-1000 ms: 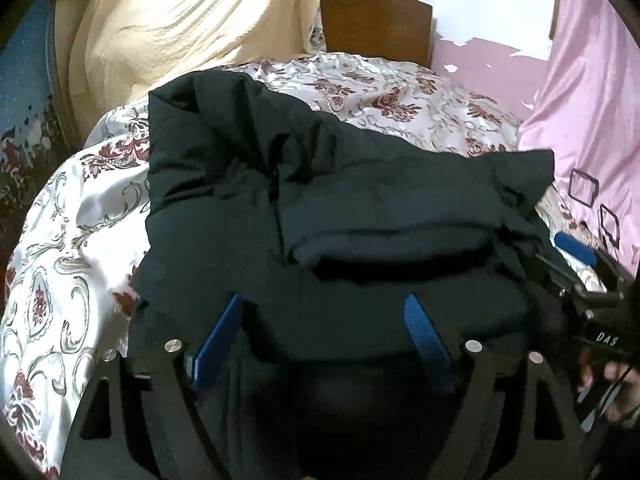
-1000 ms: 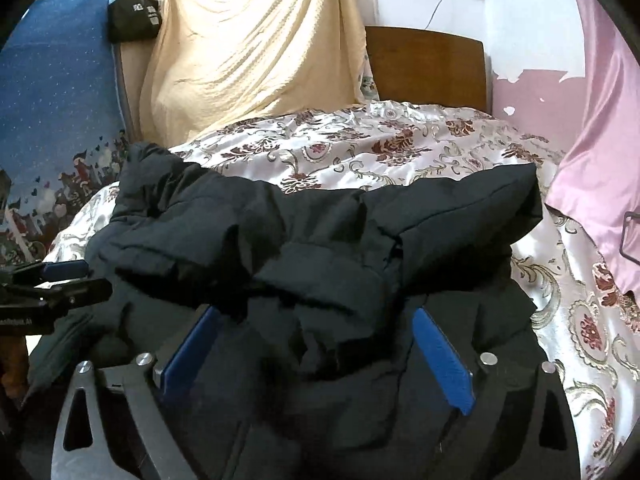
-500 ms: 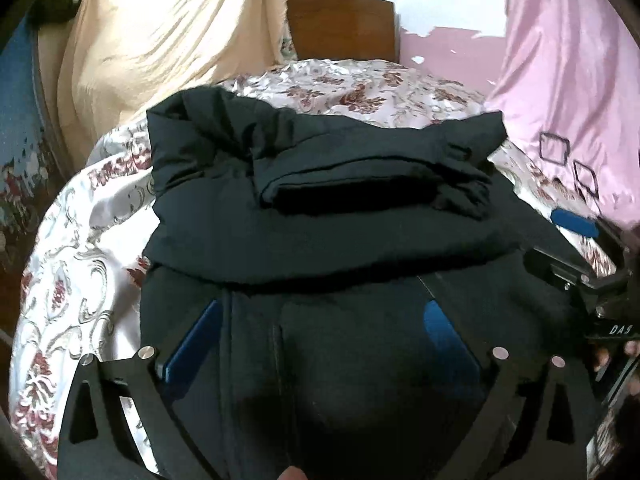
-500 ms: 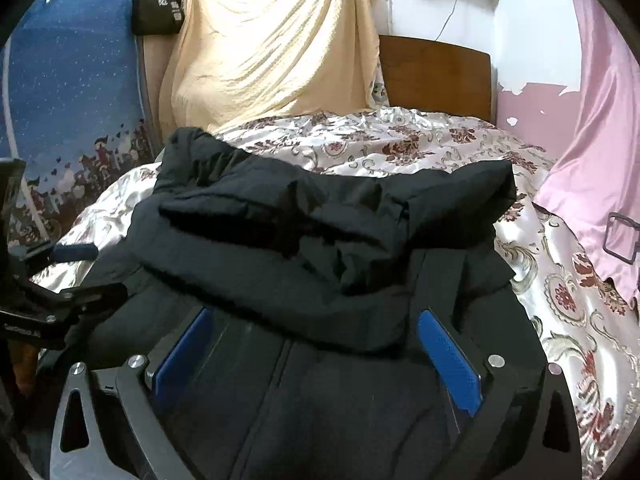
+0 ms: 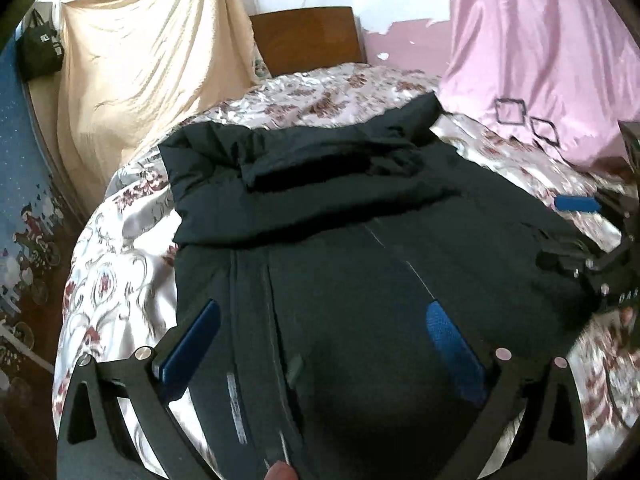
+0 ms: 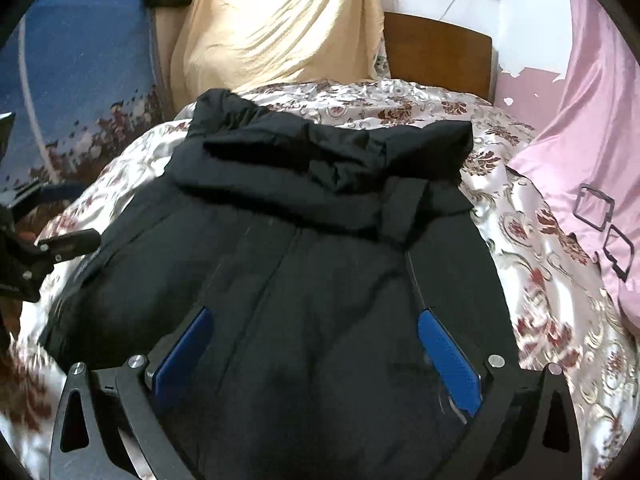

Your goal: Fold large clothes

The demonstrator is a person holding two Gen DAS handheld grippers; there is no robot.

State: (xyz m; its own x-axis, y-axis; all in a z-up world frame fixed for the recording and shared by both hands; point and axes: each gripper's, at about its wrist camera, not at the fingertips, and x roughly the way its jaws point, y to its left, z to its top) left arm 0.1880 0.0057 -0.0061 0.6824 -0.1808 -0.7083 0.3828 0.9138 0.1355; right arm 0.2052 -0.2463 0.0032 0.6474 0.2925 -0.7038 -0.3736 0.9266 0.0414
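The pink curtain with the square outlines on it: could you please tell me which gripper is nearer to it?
Right. The right gripper is over the jacket's side toward the pink curtain; the left gripper is over its far side.

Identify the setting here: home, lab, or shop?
Most likely a home bedroom: a bed with a floral satin bedspread and wooden headboard, a black jacket spread on it, a pink curtain beside.

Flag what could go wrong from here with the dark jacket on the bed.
1. The folded-over upper part of the dark jacket is bunched and uneven, so it may slump open.
2. Both the left gripper and the right gripper stand open over the jacket, so nothing pins that fold.
3. The satin bedspread looks slippery; the jacket might slide during the next fold.
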